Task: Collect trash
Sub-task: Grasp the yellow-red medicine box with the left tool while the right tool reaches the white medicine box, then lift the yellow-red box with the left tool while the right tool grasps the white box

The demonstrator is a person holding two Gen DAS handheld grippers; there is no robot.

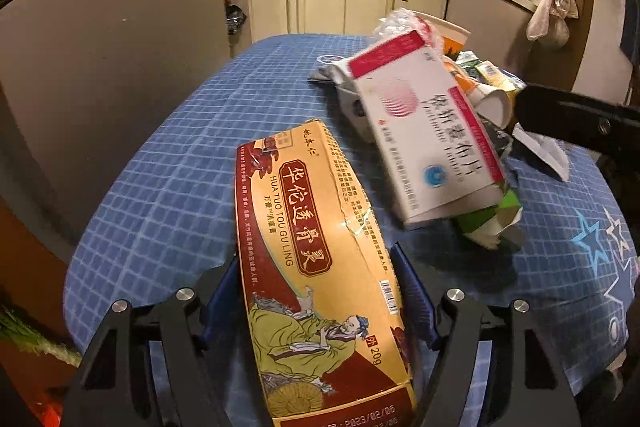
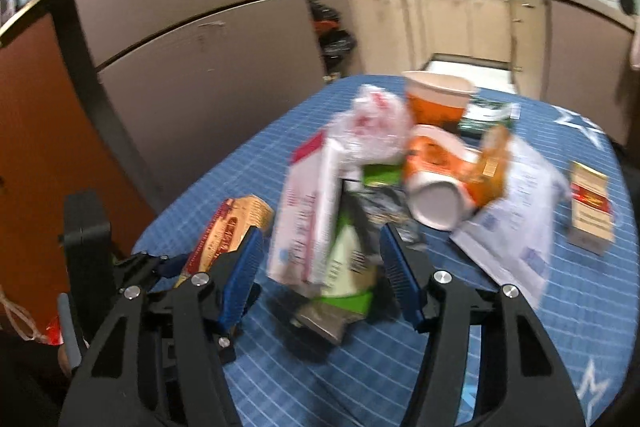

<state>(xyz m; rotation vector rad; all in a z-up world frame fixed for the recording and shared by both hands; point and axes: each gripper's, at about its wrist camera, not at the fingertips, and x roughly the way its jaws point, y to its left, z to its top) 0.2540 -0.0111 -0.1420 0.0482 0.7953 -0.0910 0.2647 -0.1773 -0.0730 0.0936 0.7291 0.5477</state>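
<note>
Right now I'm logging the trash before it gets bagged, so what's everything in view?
Yellow-red box: one, between the left gripper's pads, on the table.
White-pink box: one, tilted on the heap.
Green carton: one, under the white-pink box.
Orange-white cups: two, one upright behind, one on its side.
Clear plastic bag: one, atop the heap.
White leaflet: one, right of the heap.
Small red-gold box: one, far right.
Table: one, blue checked cloth.
Left gripper: black, blue pads.
Right gripper: black, blue pads, around the heap.
</note>
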